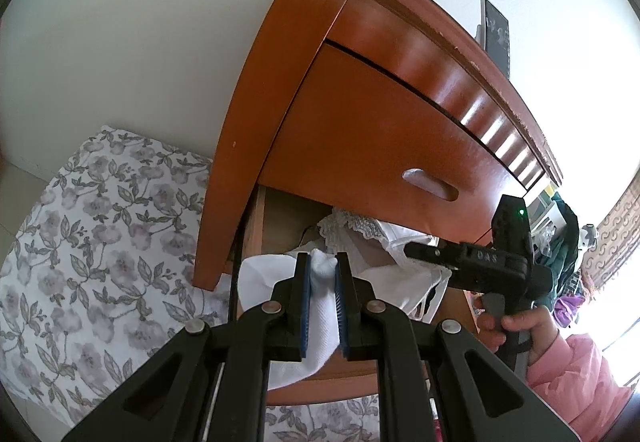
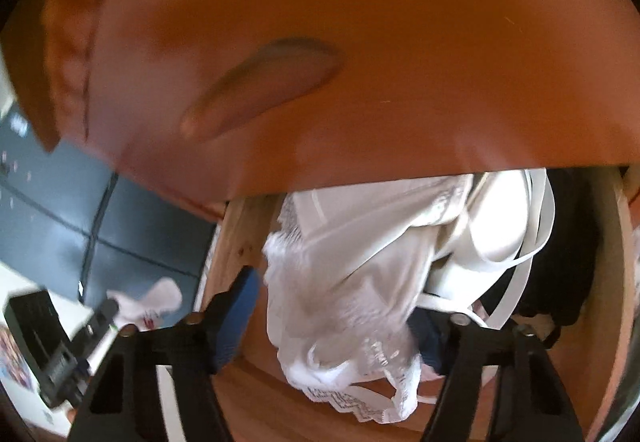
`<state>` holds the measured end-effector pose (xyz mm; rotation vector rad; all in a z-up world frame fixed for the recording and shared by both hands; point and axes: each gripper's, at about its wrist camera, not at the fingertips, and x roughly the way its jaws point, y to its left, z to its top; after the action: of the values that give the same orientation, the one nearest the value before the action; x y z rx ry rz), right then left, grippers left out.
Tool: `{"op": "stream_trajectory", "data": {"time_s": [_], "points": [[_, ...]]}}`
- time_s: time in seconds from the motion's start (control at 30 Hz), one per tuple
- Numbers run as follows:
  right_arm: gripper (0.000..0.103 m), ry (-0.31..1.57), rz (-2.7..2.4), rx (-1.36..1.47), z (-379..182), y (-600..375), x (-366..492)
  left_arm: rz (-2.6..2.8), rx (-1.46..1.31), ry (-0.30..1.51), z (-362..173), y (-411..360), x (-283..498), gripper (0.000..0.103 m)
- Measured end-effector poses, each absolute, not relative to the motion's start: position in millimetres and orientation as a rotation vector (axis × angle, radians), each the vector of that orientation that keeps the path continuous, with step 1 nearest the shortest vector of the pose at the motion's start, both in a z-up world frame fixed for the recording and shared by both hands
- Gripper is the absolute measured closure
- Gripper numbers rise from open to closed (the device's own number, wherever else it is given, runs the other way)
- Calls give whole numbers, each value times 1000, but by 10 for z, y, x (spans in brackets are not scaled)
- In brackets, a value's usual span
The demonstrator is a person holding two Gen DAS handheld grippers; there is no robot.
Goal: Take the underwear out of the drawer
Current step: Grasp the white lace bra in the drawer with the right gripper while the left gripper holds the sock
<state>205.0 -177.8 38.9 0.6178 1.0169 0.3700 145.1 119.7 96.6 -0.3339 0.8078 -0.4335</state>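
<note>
The lower drawer of an orange-brown wooden nightstand stands pulled out, with white lacy underwear piled inside. My left gripper hangs in front of the drawer, shut on a white ribbed piece of cloth. My right gripper reaches into the drawer from the right. In the right wrist view it is open around a bunch of the lacy underwear. The left pad stands just clear of the fabric, and the right pad is half hidden behind it. The drawer floor shows below.
The closed drawer front with a handle groove overhangs the open drawer closely. A floral bedsheet lies to the left. A hand in a pink sleeve holds the right gripper. A dark screen stands on top, and clothes are heaped at the right.
</note>
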Motion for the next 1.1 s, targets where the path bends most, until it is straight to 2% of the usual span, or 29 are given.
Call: {"op": "stream_trajectory", "data": {"time_s": [0.2, 0.27, 0.33, 0.73, 1.1], "points": [[64, 1030, 325, 790, 198, -1923, 2133, -439, -329, 818, 944, 1171, 1463, 92], [79, 1039, 307, 818, 136, -1940, 2139, -438, -329, 823, 935, 1169, 1468, 92], [87, 1029, 313, 819, 135, -1937, 2110, -438, -329, 827, 924, 1169, 1473, 92], [92, 986, 371, 748, 360, -1856, 1784, -435, -327, 836, 948, 1162, 1450, 92], [94, 1027, 452, 634, 453, -1452, 1643, -443, -329, 835, 991, 1138, 1393, 92]]}}
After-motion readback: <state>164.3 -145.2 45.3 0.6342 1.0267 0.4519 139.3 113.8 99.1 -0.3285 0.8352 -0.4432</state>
